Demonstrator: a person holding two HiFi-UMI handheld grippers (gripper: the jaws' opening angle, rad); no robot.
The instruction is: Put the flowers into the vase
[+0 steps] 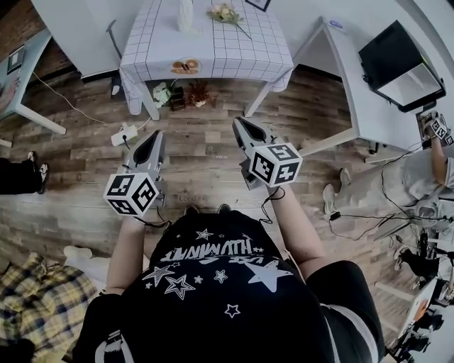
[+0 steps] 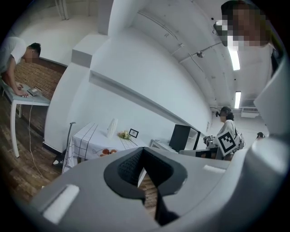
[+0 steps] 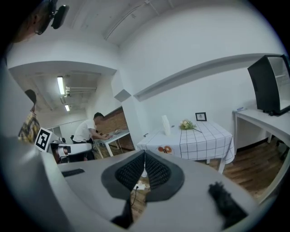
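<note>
A bunch of pale flowers [image 1: 225, 13] lies on a table with a white checked cloth [image 1: 234, 49] at the far end of the room. Beside the flowers stands a tall white vase [image 1: 186, 15]. The flowers [image 3: 186, 124] and vase [image 3: 166, 124] also show in the right gripper view, and small in the left gripper view as flowers [image 2: 123, 134] and vase [image 2: 112, 128]. My left gripper [image 1: 155, 139] and right gripper [image 1: 239, 126] are held out over the wooden floor, well short of the table. Both are shut and empty.
An orange-patterned plate [image 1: 186, 66] sits near the table's front edge. Potted plants [image 1: 183, 93] and a power strip [image 1: 123, 134] lie on the floor under and beside the table. A white desk with a black box [image 1: 397, 64] stands right; people work at both sides.
</note>
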